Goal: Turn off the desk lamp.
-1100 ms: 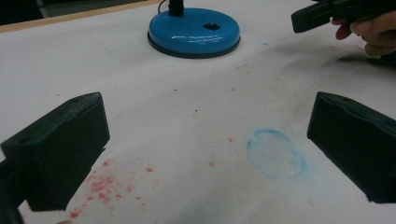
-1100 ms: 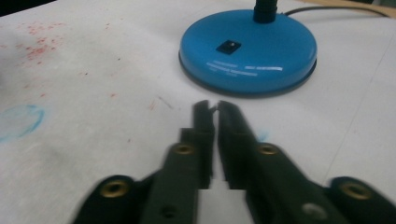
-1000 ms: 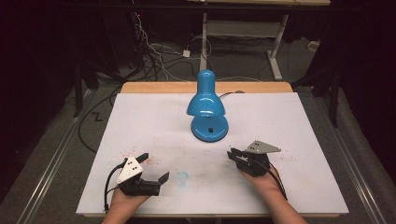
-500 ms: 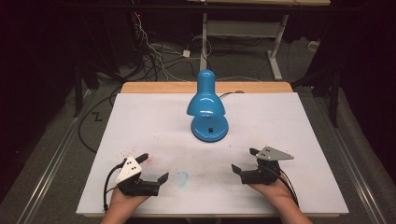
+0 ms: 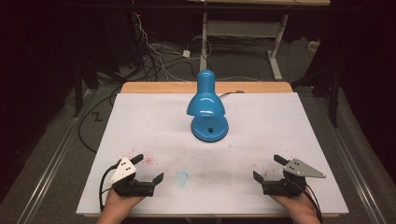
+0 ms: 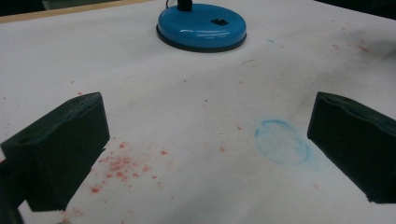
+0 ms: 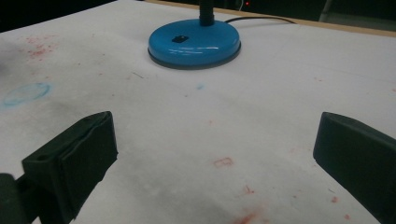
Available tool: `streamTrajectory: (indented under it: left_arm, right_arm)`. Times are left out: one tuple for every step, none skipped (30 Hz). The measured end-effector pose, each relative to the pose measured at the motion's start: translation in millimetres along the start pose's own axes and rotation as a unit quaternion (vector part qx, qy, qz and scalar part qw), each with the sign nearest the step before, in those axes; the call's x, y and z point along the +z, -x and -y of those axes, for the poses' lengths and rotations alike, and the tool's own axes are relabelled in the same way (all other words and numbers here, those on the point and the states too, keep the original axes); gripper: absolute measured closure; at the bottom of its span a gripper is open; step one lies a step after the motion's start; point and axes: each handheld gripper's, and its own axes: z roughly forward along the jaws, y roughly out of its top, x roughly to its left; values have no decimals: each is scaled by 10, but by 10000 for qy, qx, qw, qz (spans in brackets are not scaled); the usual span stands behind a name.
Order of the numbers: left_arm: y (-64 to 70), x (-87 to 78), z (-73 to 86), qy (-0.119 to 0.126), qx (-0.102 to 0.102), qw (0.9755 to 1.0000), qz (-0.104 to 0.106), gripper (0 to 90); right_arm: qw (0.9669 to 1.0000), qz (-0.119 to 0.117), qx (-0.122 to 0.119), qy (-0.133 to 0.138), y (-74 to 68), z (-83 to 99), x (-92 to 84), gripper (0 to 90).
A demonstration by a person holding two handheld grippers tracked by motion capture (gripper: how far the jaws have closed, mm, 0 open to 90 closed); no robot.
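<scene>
A blue desk lamp (image 5: 206, 103) stands on its round base (image 5: 210, 129) at the middle back of the white table, head tilted down. The base (image 6: 201, 28) lies far ahead in the left gripper view, and the base (image 7: 194, 43) shows in the right gripper view too. My left gripper (image 5: 149, 167) rests open near the front left edge, its jaws (image 6: 208, 121) wide apart over bare paper. At the front right, my right gripper (image 5: 266, 167) is open; its jaws have just been opening, and nothing lies between them (image 7: 215, 130).
A white sheet (image 5: 280, 121) covers the table, with a wooden strip (image 5: 159, 87) along the far edge. Red speckles (image 6: 121, 163) and a blue ring stain (image 6: 281, 147) mark the paper. The lamp's cable (image 7: 261, 19) runs off the back. Cables and a desk frame (image 5: 243, 28) lie on the floor beyond.
My right gripper has slid to the right along the front of the table, and its jaws have opened wide. The left gripper and the lamp have stayed put.
</scene>
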Motion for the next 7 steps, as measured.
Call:
streamTrajectory:
  left_arm:
    - [2, 11, 1, 5, -12, 10000, -10, 0]
    - [2, 19, 1, -8, -7, 10000, -20, 0]
    - [6, 27, 1, -8, -21, 10000, -36, 0]
    - [10, 32, 1, -18, -28, 10000, -44, 0]
    - [16, 37, -2, -23, -30, 10000, -51, 0]
    - [22, 38, -5, -23, -27, 10000, -62, 0]
    - [31, 42, -10, -19, -28, 10000, -83, 0]
  right_arm:
    - [10000, 18, 17, 9, 2, 13, -1, 5]
    - [10000, 7, 3, -3, 9, 11, 6, 5]
    - [10000, 6, -20, -3, 15, 4, 8, 5]
    - [10000, 27, -22, 36, 23, -4, 9, 5]
    - [10000, 40, 4, 60, 34, -12, 11, 5]
    - [10000, 38, 30, 75, 42, -19, 12, 5]
    - [10000, 38, 29, 80, 42, -21, 12, 5]
